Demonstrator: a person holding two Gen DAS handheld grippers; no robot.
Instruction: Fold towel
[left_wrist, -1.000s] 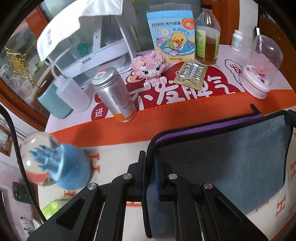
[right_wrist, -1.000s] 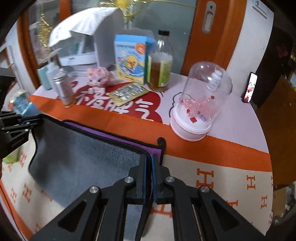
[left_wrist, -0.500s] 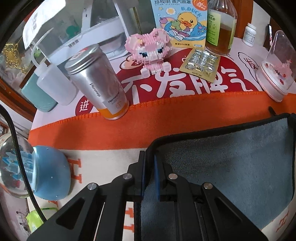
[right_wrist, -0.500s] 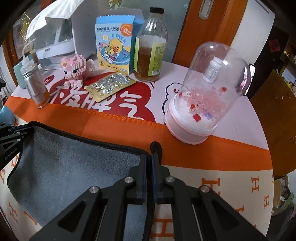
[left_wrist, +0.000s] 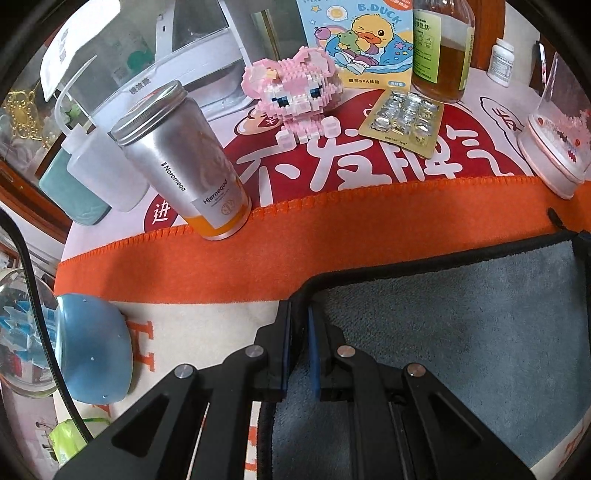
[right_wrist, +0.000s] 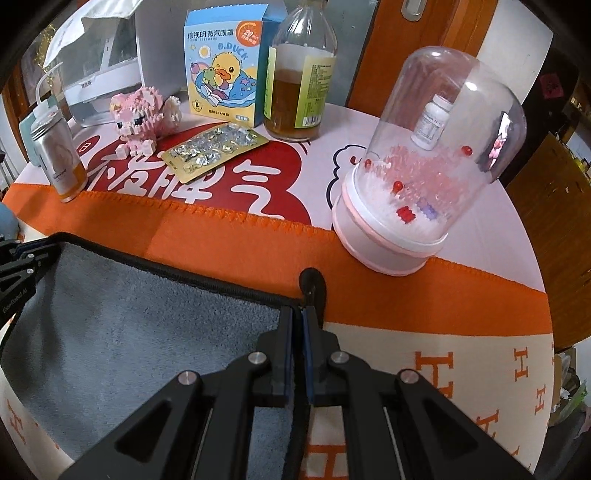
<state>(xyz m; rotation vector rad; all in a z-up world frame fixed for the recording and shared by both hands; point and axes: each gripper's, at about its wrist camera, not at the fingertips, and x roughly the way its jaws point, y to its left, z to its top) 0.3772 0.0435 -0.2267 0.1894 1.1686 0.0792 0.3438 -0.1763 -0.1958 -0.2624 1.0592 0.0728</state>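
Left tongs (left_wrist: 298, 325) and right tongs (right_wrist: 298, 325) each pinched a far corner of the towel (right_wrist: 147, 325). Holding both corners kept its folded edge straight, near the silver can (left_wrist: 184, 158)

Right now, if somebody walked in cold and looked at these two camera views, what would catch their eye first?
Probably the grey towel spread on the orange-bordered cloth, each far corner pinched by a gripper: left gripper, right gripper. Next, the clear dome on its pink base, standing at the right just beyond the towel. Then the pink brick pig and silver can farther back on the left.
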